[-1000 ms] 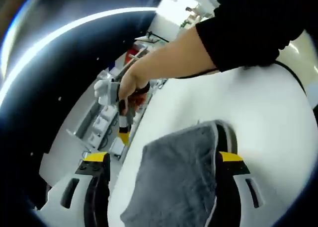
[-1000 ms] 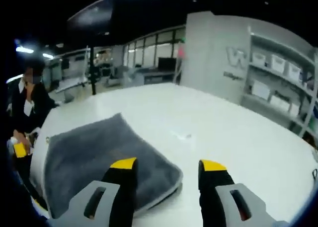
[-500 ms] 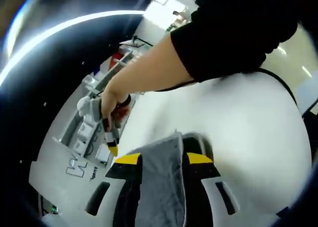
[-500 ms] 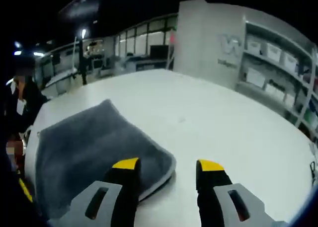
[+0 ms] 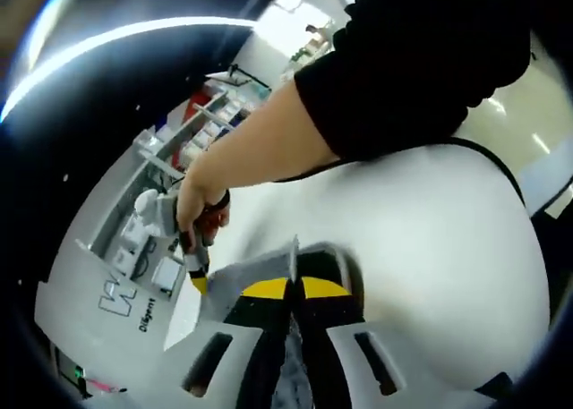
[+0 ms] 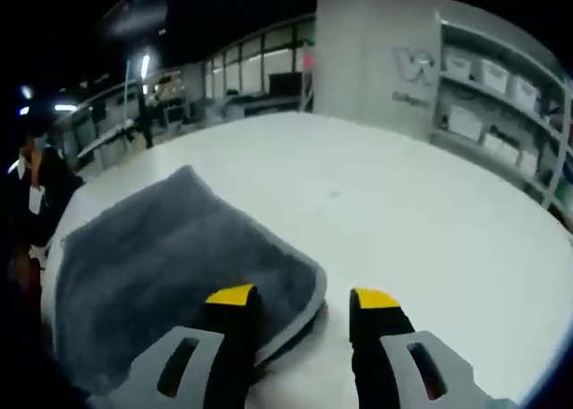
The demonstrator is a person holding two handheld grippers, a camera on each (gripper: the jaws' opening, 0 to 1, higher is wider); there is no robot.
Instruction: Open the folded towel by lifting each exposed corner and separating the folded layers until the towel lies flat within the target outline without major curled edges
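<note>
In the left gripper view, the left gripper (image 5: 288,290) is clenched on a thin edge of the grey towel (image 5: 292,259), its yellow-tipped jaws pressed together with the cloth standing up between them above the white table (image 5: 448,239). A person's bare forearm in a black sleeve (image 5: 421,60) reaches across, its hand (image 5: 199,208) holding the right gripper (image 5: 197,282) beside the towel. In the right gripper view, the right gripper (image 6: 295,299) is released, jaws apart, straddling the near corner of the folded towel (image 6: 161,266), which lies flat on the table (image 6: 430,230); shelves (image 6: 501,105) with bins stand behind.
</note>
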